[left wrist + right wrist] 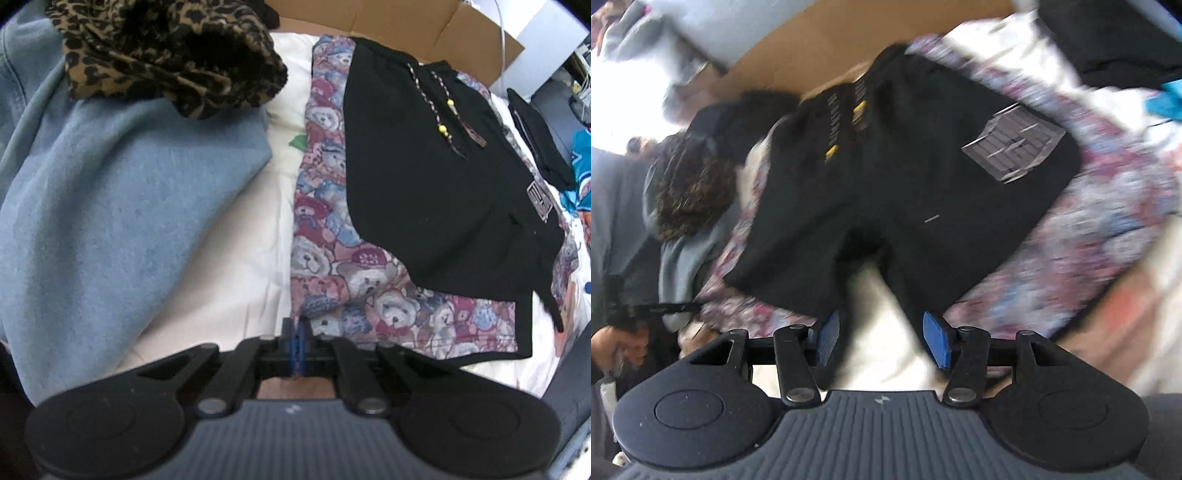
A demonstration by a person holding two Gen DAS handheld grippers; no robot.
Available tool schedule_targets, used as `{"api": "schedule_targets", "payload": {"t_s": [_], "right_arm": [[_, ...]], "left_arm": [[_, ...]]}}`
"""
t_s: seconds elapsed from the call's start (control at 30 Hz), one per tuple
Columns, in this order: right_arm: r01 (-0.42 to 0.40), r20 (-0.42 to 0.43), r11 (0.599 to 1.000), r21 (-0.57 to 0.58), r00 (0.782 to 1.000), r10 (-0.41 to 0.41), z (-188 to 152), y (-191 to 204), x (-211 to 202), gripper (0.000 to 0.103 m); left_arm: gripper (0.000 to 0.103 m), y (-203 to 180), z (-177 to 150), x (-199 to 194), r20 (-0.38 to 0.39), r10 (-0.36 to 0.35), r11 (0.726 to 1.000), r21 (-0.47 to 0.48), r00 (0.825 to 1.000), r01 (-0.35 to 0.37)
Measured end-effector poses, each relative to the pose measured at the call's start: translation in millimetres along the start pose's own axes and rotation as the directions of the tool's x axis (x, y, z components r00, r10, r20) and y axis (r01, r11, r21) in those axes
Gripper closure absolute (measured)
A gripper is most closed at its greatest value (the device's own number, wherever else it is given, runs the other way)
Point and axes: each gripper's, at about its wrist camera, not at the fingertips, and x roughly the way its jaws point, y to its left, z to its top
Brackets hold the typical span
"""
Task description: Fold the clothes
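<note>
Left wrist view: black shorts (424, 177) lying spread on teddy-bear print fabric (325, 221) over white sheet (236, 236); grey patch (540, 202) on leg, writing unreadable. Cardboard box (388, 22) sitting behind, contents hidden. Left gripper (296, 334) pressing together, pinching fabric edge. Right gripper (882, 338) hovering spread before shorts' hems, gripping nothing.

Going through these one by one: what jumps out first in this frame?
The black shorts with yellow-beaded drawstrings, spread flat on a teddy-bear print fabric mid-scene. Left of them lie a light blue garment and, on top of it, a leopard-print piece. The left gripper has its jaws shut at the print's corner.
</note>
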Motion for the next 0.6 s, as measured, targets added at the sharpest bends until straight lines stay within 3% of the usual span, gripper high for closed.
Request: {"api": "schedule_targets", "payload": {"t_s": [0.07,0.2,0.33,0.6], "right_arm": [[-0.038,-0.056,0.999,0.011,0.998,0.038,-4.8,10.6,28.1,0.047],[-0.017,-0.177,0.998,0.057,0.984,0.027,-22.4,15.3,77.0,0.049],[-0.074,-0.171,0.991,0.111,0.981,0.092,-20.2,18.0,80.6,0.049],[-0.057,-0.2,0.984,0.166,0.976,0.091,-22.6,20.3,94.8,0.049]], "left_arm": [[0.101,-1.5,0.6,2.7,-0.007,0.003,1.0,0.008,1.0,-0.003],[0.101,-1.5,4.3,5.6,-0.016,-0.007,1.0,0.003,1.0,0.007],[0.101,3.8,3.0,6.5,-0.027,-0.021,1.0,-0.001,0.999,0.02],[0.101,1.3,2.0,13.0,-0.047,-0.03,0.999,0.012,0.998,0.03]]}}
